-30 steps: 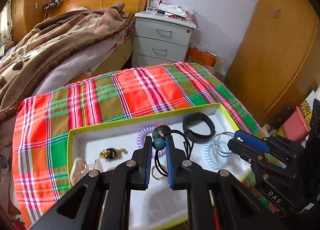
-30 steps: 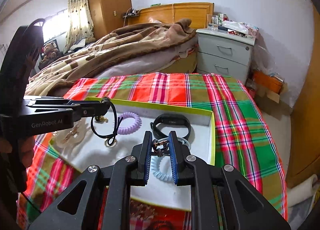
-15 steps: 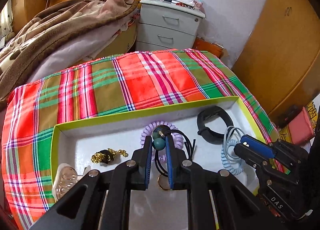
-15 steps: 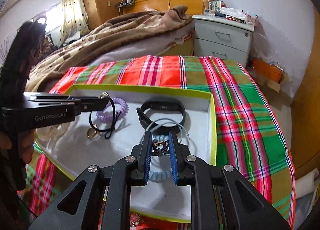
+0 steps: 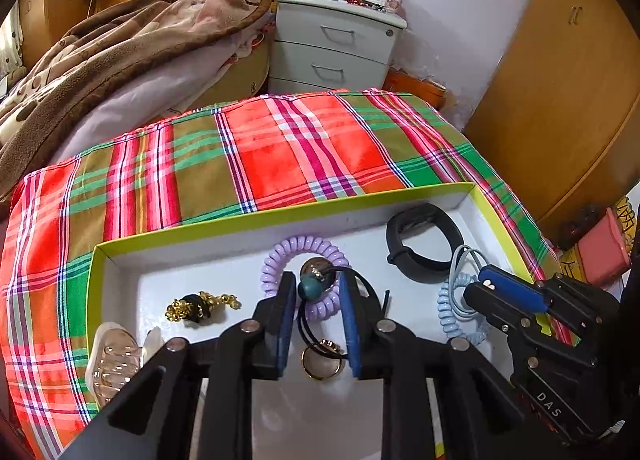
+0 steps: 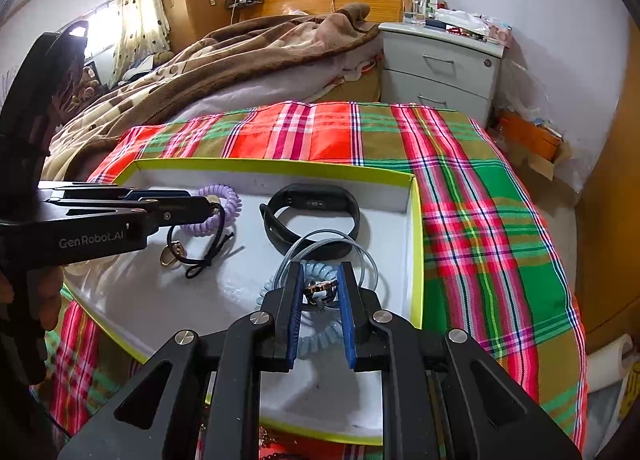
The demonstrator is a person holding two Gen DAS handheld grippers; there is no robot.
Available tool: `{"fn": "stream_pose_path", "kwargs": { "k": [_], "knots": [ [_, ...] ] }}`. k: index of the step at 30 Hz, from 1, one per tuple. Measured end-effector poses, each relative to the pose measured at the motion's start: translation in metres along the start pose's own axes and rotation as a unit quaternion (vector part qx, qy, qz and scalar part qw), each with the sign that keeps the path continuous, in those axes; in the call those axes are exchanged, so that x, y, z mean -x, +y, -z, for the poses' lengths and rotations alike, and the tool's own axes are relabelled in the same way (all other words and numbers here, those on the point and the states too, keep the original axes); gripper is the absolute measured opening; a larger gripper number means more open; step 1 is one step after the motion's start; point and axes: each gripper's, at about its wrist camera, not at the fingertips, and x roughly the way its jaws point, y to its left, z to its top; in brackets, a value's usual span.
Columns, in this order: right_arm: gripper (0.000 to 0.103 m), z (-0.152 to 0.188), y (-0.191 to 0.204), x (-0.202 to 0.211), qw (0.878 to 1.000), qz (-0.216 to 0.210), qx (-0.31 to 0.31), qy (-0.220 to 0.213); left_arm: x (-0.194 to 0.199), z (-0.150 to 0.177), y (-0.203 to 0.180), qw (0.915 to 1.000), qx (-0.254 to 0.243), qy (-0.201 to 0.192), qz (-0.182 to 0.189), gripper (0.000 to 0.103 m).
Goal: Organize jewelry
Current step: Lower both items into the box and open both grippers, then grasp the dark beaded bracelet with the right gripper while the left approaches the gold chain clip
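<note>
White tray [image 5: 404, 215]: purple coil [image 5: 276, 260], black band [image 5: 424, 260]

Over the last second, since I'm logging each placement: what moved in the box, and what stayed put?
Both grippers came down toward the tray. The left gripper lowered the black cord bracelet until its gold ring touched the floor; the right gripper lowered the grey cord loop onto the blue coil tie. Neither let go. The purple coil tie, black band and gold charm stayed put.

A table draped in a red-and-green plaid cloth [image 5: 280, 155] carries a shallow yellow-green box [image 6: 416, 219]. The box sits directly beneath both tongs, cloth stretching bare beyond them.
</note>
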Motion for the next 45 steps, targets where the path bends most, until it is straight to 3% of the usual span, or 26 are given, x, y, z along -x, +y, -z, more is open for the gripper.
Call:
{"fn": "stream_pose_path", "kwargs": {
  "k": [12,14,18,27,33,37,45],
  "knots": [
    [0.022,-0.001,0.001,0.012,1.000,-0.001,-0.009,-0.015,0.017,0.002,-0.004,0.9999,-0.002,-0.015,0.000,0.044],
    [0.023,-0.001,0.001,0.015,1.000,-0.001,-0.010,-0.017,0.021,0.004,-0.005,0.9999,-0.003,-0.016,-0.005,0.044],
    [0.039,0.000,0.001,0.022,1.000,-0.001,-0.014,-0.024,0.027,0.006,-0.008,0.9998,-0.004,-0.021,-0.006,0.045],
    [0.039,0.008,0.002,0.048,0.999,-0.004,-0.025,-0.047,0.056,0.020,-0.019,0.9988,-0.010,-0.047,-0.005,0.049],
    [0.039,0.027,-0.002,0.075,0.998,-0.005,-0.034,-0.060,0.079,0.035,-0.025,0.9977,0.000,-0.064,0.019,0.054],
    [0.039,0.049,0.000,0.092,0.998,-0.008,-0.028,-0.061,0.085,0.049,-0.031,0.9978,-0.007,-0.065,0.013,0.054],
    [0.039,0.095,0.007,0.094,0.999,-0.019,-0.028,-0.012,0.091,0.077,-0.040,0.9979,-0.003,-0.056,0.032,0.054]
  ]
}}
